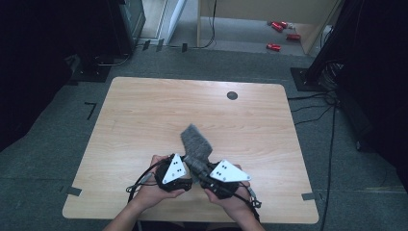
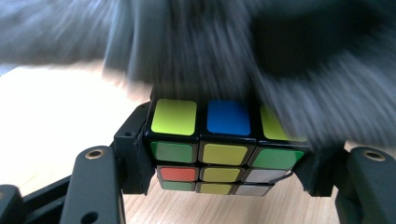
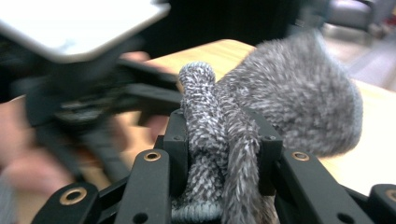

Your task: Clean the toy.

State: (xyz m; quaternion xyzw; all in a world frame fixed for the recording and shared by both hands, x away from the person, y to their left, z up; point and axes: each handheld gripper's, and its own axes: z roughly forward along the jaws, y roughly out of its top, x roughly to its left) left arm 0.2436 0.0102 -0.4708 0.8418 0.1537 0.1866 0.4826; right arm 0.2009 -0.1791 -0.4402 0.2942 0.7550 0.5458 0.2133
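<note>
A colour-sticker puzzle cube [image 2: 219,149] sits clamped between the jaws of my left gripper [image 2: 224,163], its yellow-green and blue top squares facing up. A fuzzy grey cloth [image 3: 299,107] is pinched in my right gripper [image 3: 223,154], bunched between the jaws and fanning out beyond them. In the high view the left gripper [image 1: 185,174] and right gripper [image 1: 202,175] meet near the table's front edge, and the grey cloth [image 1: 196,142] sticks up and away from them. In the left gripper view the blurred grey cloth [image 2: 224,51] lies over the far side of the cube.
The wooden table [image 1: 144,110] has a small dark round hole [image 1: 232,95] near its far edge. Cables run over the floor at the right, and red objects [image 1: 279,33] lie on the floor beyond the table.
</note>
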